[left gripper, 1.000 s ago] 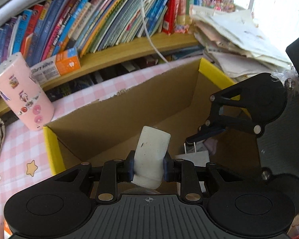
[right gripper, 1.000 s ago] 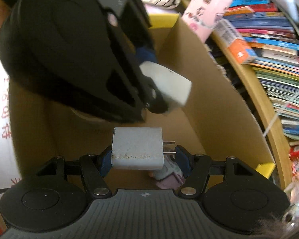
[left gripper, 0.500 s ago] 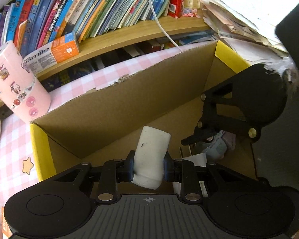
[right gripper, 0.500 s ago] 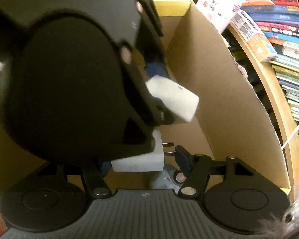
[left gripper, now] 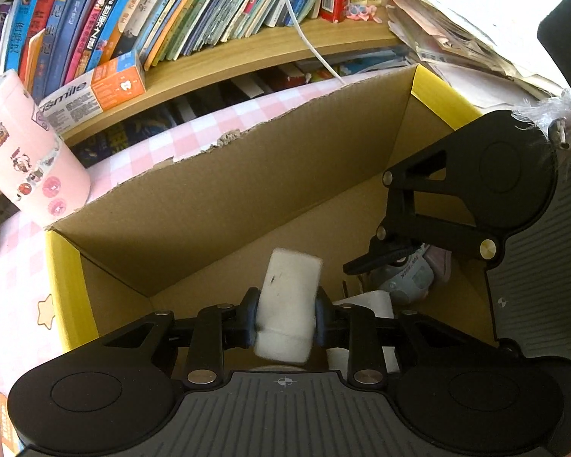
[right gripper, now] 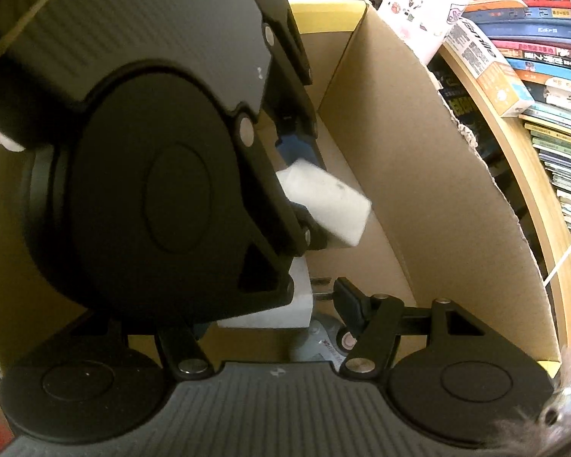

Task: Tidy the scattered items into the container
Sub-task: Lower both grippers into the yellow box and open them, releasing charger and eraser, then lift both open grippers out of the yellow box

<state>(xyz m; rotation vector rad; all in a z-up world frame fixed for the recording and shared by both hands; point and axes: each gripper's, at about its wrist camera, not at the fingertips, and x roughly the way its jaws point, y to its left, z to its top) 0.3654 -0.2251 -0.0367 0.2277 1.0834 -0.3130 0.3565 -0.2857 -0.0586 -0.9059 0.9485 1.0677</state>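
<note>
A: Nearest first, what does the left gripper (left gripper: 285, 314) hold?

B: One white foam block (left gripper: 288, 306), pinched between both blue pads and tilted a little, raised inside the cardboard box (left gripper: 247, 194); from the right wrist view that same block (right gripper: 325, 200) juts out past the left tool's black body.

A: And the right gripper (right gripper: 270, 314)?

B: Its fingers stand spread; one white plug adapter (right gripper: 285, 306) lies between them with two metal prongs pointing at the right-hand finger (right gripper: 348, 299); whether the other finger touches it I cannot tell, since the left tool hides that side.

A: What else is in the box?

B: One grey-and-pink bundle (left gripper: 411, 276) on the floor beside the adapter (left gripper: 365, 299); two yellow corner edges show on the box.

A: Beyond it?

B: One pink sticker-covered canister (left gripper: 26, 152) on the pink checked cloth (left gripper: 141, 152), one orange toothpaste carton (left gripper: 95, 93) on the wooden shelf (left gripper: 247, 57), a row of books (left gripper: 171, 3) and one heap of loose papers (left gripper: 464, 26).
</note>
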